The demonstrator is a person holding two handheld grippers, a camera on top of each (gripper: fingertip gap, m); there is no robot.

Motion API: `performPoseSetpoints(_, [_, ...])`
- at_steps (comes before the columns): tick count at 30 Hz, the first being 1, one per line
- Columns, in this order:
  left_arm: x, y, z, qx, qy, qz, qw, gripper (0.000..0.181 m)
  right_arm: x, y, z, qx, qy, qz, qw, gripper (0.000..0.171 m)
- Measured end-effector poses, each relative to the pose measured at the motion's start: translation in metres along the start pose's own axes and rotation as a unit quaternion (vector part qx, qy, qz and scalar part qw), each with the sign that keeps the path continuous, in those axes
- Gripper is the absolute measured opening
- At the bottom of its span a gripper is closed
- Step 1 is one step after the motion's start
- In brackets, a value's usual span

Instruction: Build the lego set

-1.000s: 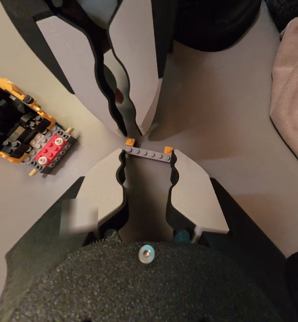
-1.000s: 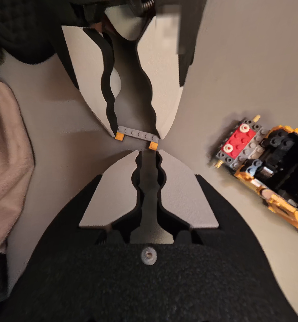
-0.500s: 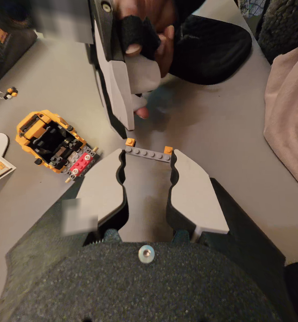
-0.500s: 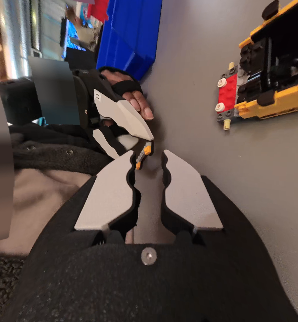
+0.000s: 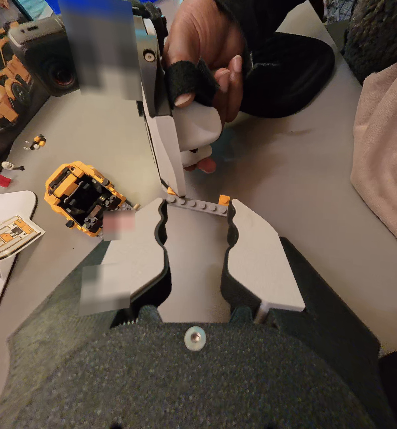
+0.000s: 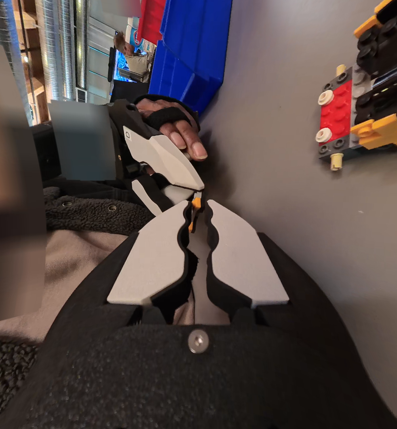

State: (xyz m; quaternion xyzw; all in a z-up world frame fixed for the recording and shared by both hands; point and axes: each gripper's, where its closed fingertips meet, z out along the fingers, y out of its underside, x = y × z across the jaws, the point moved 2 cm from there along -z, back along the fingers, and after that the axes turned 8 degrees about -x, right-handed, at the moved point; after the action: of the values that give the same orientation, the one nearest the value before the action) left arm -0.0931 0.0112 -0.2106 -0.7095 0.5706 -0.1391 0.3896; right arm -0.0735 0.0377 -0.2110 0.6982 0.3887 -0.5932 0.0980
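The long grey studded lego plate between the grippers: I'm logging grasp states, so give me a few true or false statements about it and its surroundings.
1. The left gripper holds the long grey studded lego plate by its two ends. True.
2. The plate carries small orange pieces. True.
3. The part-built orange and black lego car sits in the right gripper. False: it lies on the grey table.
4. The plate has red studs. False: grey.

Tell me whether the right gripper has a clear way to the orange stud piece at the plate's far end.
Probably yes: the right gripper is at the grey plate, its jaws are parted, and nothing covers the far orange piece, though the left gripper sits close beside it.
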Motion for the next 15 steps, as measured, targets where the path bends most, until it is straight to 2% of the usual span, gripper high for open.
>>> performPoseSetpoints(15, [0.007,-0.011,-0.005,0.011,-0.055,0.097,0.994,0.049,-0.014,0.007,-0.006,-0.017,0.016,-0.088,0.996,0.009])
